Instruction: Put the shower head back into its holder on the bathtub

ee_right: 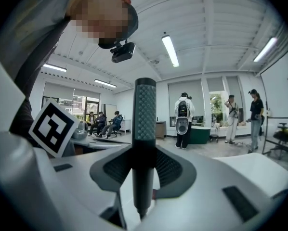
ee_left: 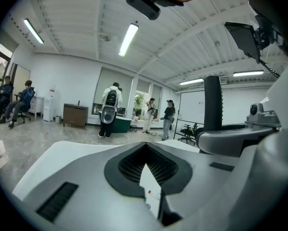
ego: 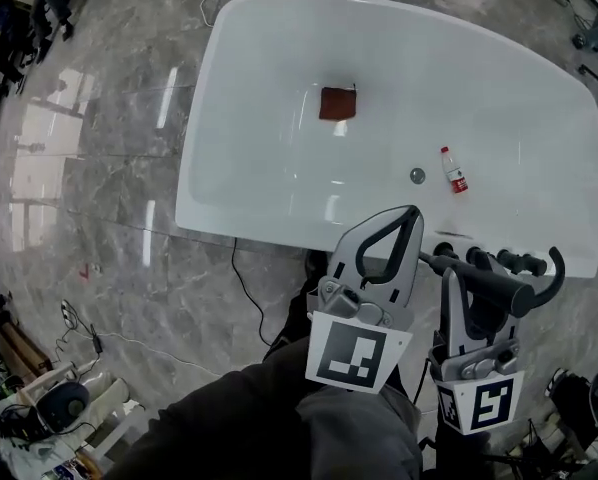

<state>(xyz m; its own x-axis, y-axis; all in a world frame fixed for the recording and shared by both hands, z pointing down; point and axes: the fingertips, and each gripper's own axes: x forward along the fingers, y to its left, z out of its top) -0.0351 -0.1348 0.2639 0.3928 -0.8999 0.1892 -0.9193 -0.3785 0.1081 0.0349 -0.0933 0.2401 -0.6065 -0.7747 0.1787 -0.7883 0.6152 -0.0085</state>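
Note:
The white bathtub (ego: 279,208) fills the upper head view. My right gripper (ego: 466,280) is shut on the dark grey shower head (ego: 494,286), which lies crosswise just over the tub's near rim. In the right gripper view its textured handle (ee_right: 145,124) stands upright between the jaws of the right gripper (ee_right: 144,165). Dark tap fittings (ego: 519,261) sit on the rim right behind it; I cannot pick out the holder among them. My left gripper (ego: 391,243) hovers to the left of the shower head, shut and empty, its tips meeting. The left gripper (ee_left: 146,150) points up into the room.
Inside the tub lie a red-brown square block (ego: 338,102), a small red-labelled bottle (ego: 454,170) and the drain (ego: 417,176). A black cable (ego: 247,298) runs over the marble floor by the tub's near side. Several people (ee_right: 183,119) stand far off in the room.

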